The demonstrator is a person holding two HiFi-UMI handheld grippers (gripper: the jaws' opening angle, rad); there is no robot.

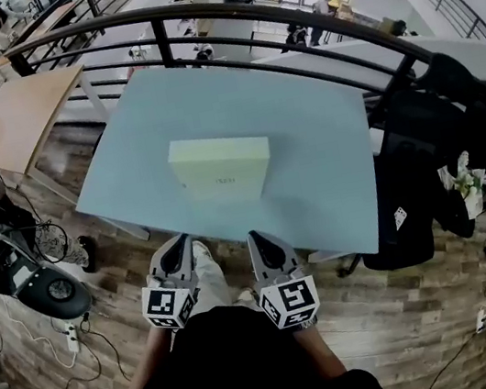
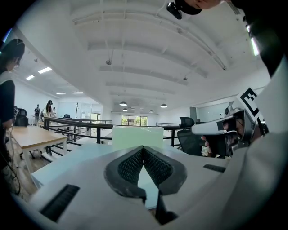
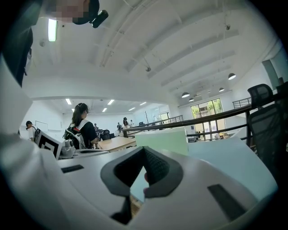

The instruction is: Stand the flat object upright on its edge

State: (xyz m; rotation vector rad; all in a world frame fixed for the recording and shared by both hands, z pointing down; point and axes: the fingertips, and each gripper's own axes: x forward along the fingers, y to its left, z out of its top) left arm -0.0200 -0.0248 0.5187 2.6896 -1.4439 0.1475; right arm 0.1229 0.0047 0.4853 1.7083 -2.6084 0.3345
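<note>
A pale green flat box (image 1: 221, 168) lies flat near the middle of the light blue table (image 1: 303, 113). It shows beyond the jaws as a pale block, the box (image 2: 137, 136) in the left gripper view and the box (image 3: 163, 141) in the right gripper view. My left gripper (image 1: 181, 247) and right gripper (image 1: 258, 241) hover side by side just off the table's near edge, short of the box. Both are shut with nothing between the jaws. The left gripper (image 2: 143, 148) and right gripper (image 3: 144, 149) point at the box.
A dark curved railing (image 1: 239, 13) runs behind the table. A black office chair (image 1: 426, 175) stands at the table's right side. A wooden desk (image 1: 20, 116) sits at left, with a wheeled base and cables (image 1: 46, 289) on the wood floor. People stand or sit further off.
</note>
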